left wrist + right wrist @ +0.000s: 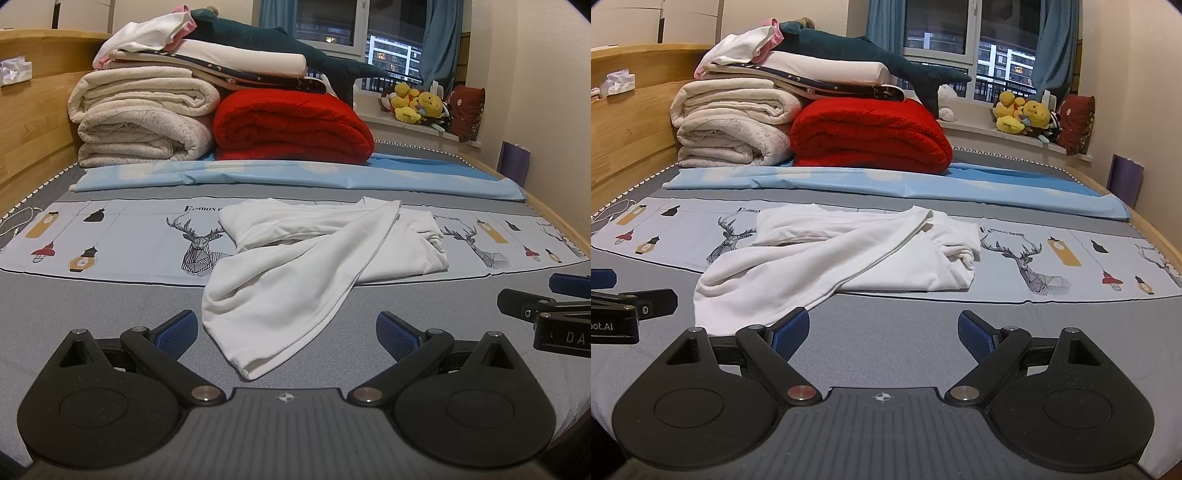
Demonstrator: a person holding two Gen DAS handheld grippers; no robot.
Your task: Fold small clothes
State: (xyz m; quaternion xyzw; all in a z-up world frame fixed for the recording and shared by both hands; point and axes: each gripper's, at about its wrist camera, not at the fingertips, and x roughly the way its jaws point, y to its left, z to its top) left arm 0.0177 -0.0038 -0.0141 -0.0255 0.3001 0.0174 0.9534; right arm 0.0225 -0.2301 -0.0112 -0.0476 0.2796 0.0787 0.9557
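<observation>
Both tools are spread wide apart holding nothing, the left tool (286,332) right in front of the rumpled white garment (317,251) lying mid-bed (110,302), the right tool (882,332) just right of its near end.

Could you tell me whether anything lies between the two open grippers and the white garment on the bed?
Nothing visible does: the white garment lies just ahead of the left gripper and right gripper, with only bare bed cover between.
</observation>
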